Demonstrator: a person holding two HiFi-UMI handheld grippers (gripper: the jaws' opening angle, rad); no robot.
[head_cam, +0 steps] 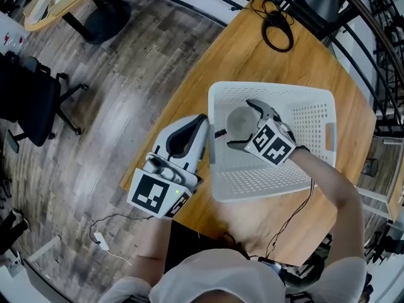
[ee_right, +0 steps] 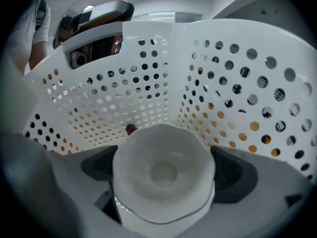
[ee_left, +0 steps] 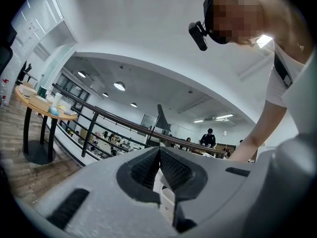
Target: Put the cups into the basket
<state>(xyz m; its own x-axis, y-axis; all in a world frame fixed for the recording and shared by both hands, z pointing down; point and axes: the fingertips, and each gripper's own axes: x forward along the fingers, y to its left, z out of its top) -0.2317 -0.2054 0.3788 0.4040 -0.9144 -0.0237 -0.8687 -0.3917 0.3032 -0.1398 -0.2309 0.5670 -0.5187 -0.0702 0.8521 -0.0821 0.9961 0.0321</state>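
A white perforated basket [head_cam: 315, 115] sits on the wooden table. My right gripper [head_cam: 243, 124] reaches into it and is shut on a white cup [head_cam: 240, 122], held near the basket's far left corner. In the right gripper view the cup [ee_right: 163, 175] fills the space between the dark pads [ee_right: 233, 175], its wavy rim facing the camera, with the basket wall [ee_right: 237, 83] close behind. My left gripper [head_cam: 188, 134] hovers outside the basket's left wall, tilted upward. Its jaws [ee_left: 159, 170] are closed together with nothing between them.
A black cable loop [head_cam: 278, 30] lies at the table's far end. A thin wire [head_cam: 293, 216] runs over the near table edge. An office chair [head_cam: 31, 100] and a round side table [head_cam: 60, 2] stand on the wood floor to the left.
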